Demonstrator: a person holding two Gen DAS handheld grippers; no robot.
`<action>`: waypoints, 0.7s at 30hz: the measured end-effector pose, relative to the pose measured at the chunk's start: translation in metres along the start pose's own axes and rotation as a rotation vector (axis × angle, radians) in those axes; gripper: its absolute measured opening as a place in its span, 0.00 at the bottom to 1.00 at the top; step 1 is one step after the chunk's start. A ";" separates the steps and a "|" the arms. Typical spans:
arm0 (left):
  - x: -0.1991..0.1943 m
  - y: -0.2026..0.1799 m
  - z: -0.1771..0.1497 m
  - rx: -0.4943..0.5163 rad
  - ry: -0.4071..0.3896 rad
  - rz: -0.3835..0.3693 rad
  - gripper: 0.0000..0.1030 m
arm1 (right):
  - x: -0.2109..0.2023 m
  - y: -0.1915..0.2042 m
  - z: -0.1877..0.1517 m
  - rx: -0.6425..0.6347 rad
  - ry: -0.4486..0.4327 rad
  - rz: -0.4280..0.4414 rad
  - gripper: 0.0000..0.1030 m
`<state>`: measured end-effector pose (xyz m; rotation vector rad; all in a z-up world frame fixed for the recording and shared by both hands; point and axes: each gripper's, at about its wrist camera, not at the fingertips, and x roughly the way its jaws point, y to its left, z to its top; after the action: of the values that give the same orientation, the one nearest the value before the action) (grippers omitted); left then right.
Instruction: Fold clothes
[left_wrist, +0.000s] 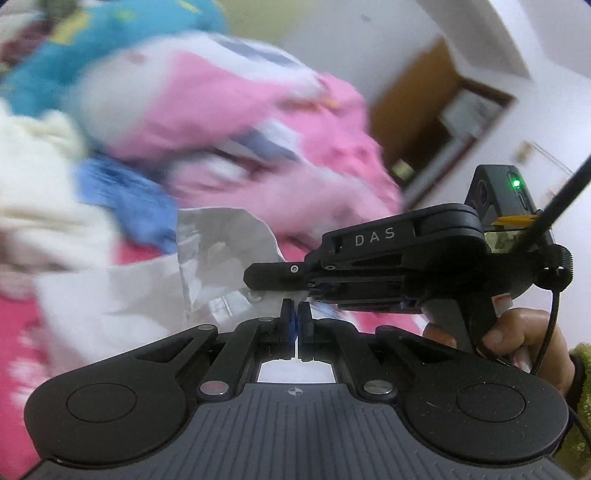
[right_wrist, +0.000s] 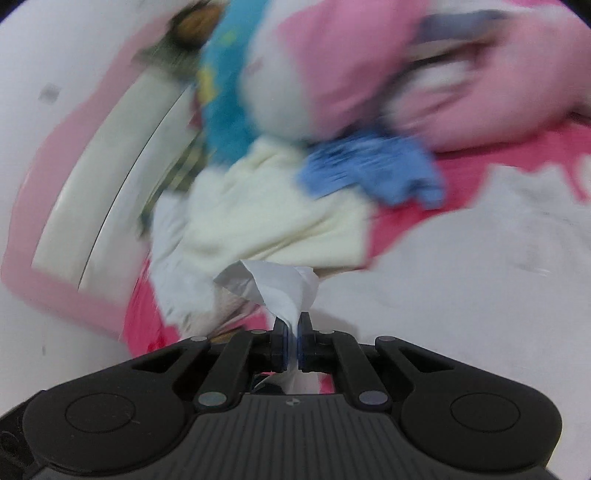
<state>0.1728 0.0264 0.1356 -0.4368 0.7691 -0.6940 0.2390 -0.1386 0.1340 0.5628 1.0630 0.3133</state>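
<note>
A white garment is held up between both grippers, above a bed. In the left wrist view my left gripper is shut on an edge of that white cloth. My right gripper comes in from the right just above it, also clamped on the cloth, with a hand on its grip. The right wrist view shows my right gripper shut on a bunched fold of the white garment, while the rest of the cloth spreads blurred to the right.
Behind lies a blurred pile: pink clothes, a blue cloth, a cream cloth and a teal item. All rest on a red sheet. A cream and pink headboard stands at left, a wooden door at right.
</note>
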 end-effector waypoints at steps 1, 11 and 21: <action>0.016 -0.012 -0.007 0.014 0.025 -0.020 0.00 | -0.014 -0.021 -0.004 0.028 -0.018 -0.016 0.04; 0.136 -0.092 -0.104 0.163 0.320 -0.056 0.00 | -0.077 -0.215 -0.084 0.370 -0.055 -0.112 0.04; 0.181 -0.109 -0.138 0.282 0.500 0.005 0.00 | -0.089 -0.296 -0.144 0.543 -0.052 -0.112 0.04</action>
<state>0.1183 -0.1926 0.0232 0.0028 1.1211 -0.9074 0.0638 -0.3841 -0.0234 0.9851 1.1260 -0.0970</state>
